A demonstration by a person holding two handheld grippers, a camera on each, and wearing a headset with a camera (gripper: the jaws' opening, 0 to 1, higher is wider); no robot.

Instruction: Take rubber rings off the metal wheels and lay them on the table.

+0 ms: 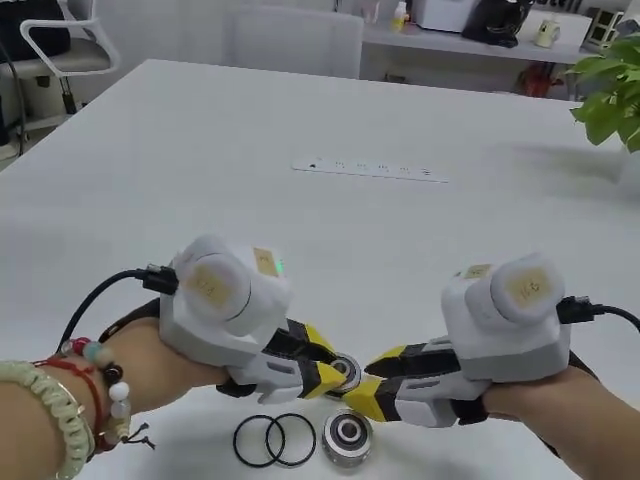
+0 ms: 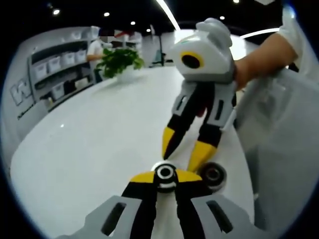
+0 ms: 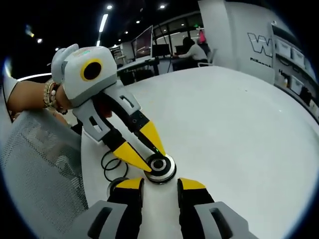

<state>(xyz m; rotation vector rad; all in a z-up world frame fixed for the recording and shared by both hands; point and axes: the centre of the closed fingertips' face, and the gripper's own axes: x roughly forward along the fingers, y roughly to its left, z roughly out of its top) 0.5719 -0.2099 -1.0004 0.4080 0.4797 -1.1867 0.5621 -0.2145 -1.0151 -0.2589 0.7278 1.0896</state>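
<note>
Left gripper [image 1: 333, 362] pinches a small metal wheel [image 1: 347, 370] between its yellow-tipped jaws, low over the near edge of the white table [image 1: 300, 250]; whether the wheel touches the surface cannot be told. In the left gripper view the two jaw tips press on opposite sides of this wheel, covering part of its rim. The right gripper [image 1: 372, 377] faces it from the other side with its jaws spread, tips just beside the held wheel but not closed on it; in the right gripper view the wheel sits just ahead of the gap between those open tips.

A second metal wheel [image 1: 348, 434] lies flat on the table just nearer the person than the two grippers. In the right gripper view one of that gripper's own jaws hides part of it. Two black rubber rings [image 1: 274, 440] lie flat just beside this wheel, overlapping each other.

Beaded bracelets [image 1: 95, 395] circle the wrist behind the left gripper, and a black cable [image 1: 95, 295] runs from that gripper's housing. Farther off on the table a socket strip [image 1: 370, 168] is set, and a leafy plant [image 1: 612, 95] stands at the far right edge.
</note>
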